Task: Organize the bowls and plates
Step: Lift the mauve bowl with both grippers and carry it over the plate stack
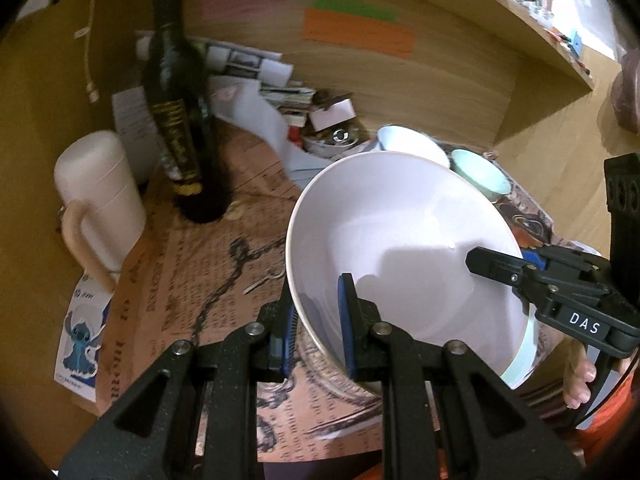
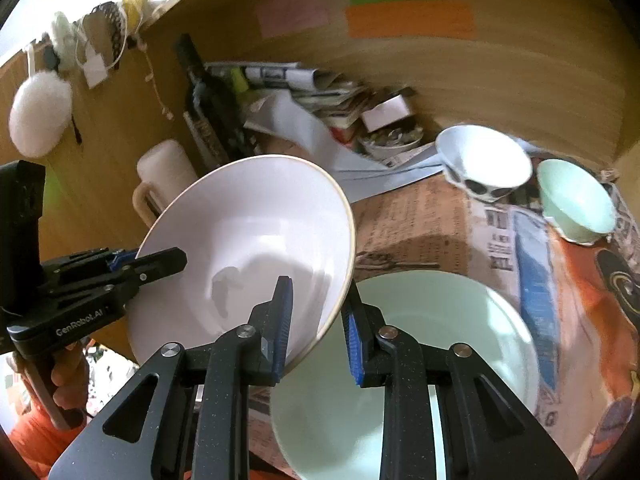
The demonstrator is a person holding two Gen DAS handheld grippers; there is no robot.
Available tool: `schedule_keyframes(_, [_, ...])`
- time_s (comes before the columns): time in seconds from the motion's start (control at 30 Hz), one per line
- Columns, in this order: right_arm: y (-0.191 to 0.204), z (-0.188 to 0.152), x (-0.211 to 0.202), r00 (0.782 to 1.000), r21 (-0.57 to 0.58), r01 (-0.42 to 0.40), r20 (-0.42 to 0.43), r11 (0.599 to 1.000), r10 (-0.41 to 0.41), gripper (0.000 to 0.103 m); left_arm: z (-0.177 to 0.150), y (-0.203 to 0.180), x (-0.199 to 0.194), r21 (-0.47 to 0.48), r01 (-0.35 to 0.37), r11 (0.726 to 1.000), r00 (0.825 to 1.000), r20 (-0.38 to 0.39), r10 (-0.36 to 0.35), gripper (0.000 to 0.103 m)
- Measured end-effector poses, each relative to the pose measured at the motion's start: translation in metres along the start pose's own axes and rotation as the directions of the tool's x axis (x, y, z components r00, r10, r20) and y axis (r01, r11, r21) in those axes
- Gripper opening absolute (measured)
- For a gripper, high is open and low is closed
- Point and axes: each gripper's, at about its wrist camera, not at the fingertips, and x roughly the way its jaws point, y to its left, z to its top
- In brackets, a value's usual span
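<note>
A wooden desk nook, walled in pale wood with coloured sticky notes on the back panel, holds a table spread with printed newspaper and a litter of papers at the rear. In the left wrist view, the left gripper is clamped on the near rim of a big white bowl, one pad inside and one outside the wall, while the right gripper pinches the opposite rim from the right. The bowl is tilted and held above the newspaper; a dark bottle and a cream mug stand to the left, and two small bowls sit behind, one white, one green. In the right wrist view, the right gripper has its fingers closed on the white bowl's edge, the left gripper gripping the far side, and just beneath and to the right lies a pale green plate. The small white bowl and green bowl rest beyond it. The step in hand looks to be carrying the big bowl, two-handed, towards the plate. Next, I judge, it needs levelling and centring over the plate, lowering gently, and both grips released together so it does not tip.
</note>
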Motion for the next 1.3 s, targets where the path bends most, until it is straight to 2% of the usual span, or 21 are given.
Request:
schedule_keyframes(0.23, [0.016,0.000,0.024,0.998,-0.014,-0.036,-0.058,0.999,0.035,0.022,-0.011,0.024,0.001,-0.040,-0.027,0.999,0.999,-0.025,0.026,0.019])
schedule_keyframes(0.4, [0.026,0.000,0.041,0.995,-0.037,-0.032,-0.100,0.999,0.029,0.022,-0.017,0.037,0.004,-0.058,-0.047,0.997,0.998,-0.037,0.045,0.019])
schedule_keyframes(0.9, [0.038,0.001,0.077,0.979,-0.072,-0.019,-0.206,0.997,0.004,0.022,-0.032,0.067,0.030,-0.113,-0.046,0.993,0.993,-0.112,0.033,0.019])
schedule_keyframes(1.17, [0.039,0.001,0.079,0.978,-0.084,-0.027,-0.207,0.996,0.009,0.025,-0.036,0.067,0.034,-0.113,-0.045,0.993,0.993,-0.115,0.032,0.019])
schedule_keyframes(1.3, [0.037,0.005,0.066,0.988,-0.079,-0.011,-0.157,0.997,-0.002,0.025,-0.036,0.066,0.030,-0.103,-0.060,0.993,0.994,-0.096,0.050,0.019])
